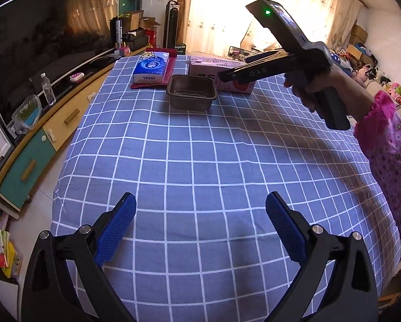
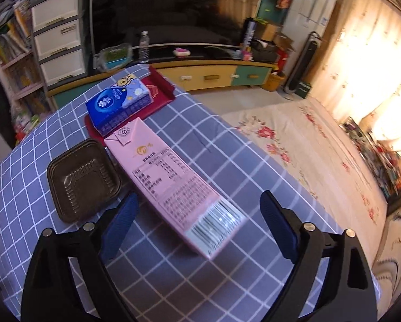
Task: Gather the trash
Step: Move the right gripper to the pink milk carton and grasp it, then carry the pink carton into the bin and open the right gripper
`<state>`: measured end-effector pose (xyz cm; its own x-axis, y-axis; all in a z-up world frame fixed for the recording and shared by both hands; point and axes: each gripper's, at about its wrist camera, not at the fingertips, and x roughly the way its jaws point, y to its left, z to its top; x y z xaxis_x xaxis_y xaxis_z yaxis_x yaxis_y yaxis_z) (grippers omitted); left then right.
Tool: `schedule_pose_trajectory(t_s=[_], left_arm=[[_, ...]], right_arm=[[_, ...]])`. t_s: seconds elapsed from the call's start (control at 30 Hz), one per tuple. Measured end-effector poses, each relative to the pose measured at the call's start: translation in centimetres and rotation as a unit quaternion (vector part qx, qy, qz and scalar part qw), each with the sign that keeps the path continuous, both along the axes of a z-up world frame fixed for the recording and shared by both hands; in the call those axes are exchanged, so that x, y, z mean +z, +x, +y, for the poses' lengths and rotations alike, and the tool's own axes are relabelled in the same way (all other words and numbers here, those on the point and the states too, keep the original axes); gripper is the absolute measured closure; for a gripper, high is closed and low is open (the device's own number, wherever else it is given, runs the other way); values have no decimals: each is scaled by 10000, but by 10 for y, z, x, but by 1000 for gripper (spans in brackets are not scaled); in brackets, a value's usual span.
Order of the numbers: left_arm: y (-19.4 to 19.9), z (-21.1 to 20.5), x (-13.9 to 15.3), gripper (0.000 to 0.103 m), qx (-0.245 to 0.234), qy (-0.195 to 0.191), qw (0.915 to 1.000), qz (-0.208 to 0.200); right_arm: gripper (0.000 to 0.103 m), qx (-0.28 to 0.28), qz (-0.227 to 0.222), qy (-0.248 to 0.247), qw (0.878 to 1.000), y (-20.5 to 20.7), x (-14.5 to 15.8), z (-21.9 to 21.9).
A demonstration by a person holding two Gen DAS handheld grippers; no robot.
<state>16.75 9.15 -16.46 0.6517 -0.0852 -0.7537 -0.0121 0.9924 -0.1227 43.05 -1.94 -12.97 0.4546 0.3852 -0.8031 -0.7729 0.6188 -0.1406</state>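
A pink drink carton (image 2: 162,171) lies flat on the blue checked tablecloth (image 1: 200,147). Its barcode end sits between the fingers of my right gripper (image 2: 199,201), which is open, with gaps on both sides. An empty brown plastic tray (image 2: 83,179) sits just left of the carton. In the left wrist view a hand holds the right gripper (image 1: 234,67) over the carton (image 1: 208,65), behind the brown tray (image 1: 191,91). My left gripper (image 1: 200,201) hovers open over bare cloth near the table's front, with nothing between its fingers.
A blue tissue pack (image 2: 120,102) rests on a red tray (image 2: 161,91) beyond the carton. A TV cabinet with a water bottle (image 1: 48,90) runs along the table's left side. A pink sleeve (image 1: 388,161) reaches in from the right. A floral bed (image 2: 307,147) lies past the table edge.
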Motion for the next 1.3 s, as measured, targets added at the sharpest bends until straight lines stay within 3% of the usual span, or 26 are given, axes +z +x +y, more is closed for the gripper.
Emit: schedule_pose_trajectory(t_s=[0.07, 0.3, 0.4, 0.6, 0.87, 1.13, 1.3], left_arm=[[0, 1, -2, 7, 10, -41, 10000, 19], [0, 2, -4, 7, 24, -45, 10000, 51], [-3, 1, -2, 7, -6, -91, 10000, 21], [-13, -8, 4, 7, -83, -107, 9999, -63], [-30, -31, 11, 7, -269, -117, 9995, -144], [-45, -66, 15, 7, -556, -44, 9983, -190], [-54, -90, 21, 7, -713, 22, 9972, -243]], right_arm=[[18, 150, 143, -32, 9998, 3, -4, 3], [51, 38, 714, 193, 9973, 2, -7, -18], [57, -105, 875, 302, 9957, -13, -5, -32], [64, -585, 1071, 639, 9905, -65, 1, -74], [65, -1473, 1020, 877, 9799, -149, 3, -144], [65, -2492, 805, 1053, 9593, -233, -1, -231], [65, -3311, 516, 1332, 9327, -260, 12, -300]])
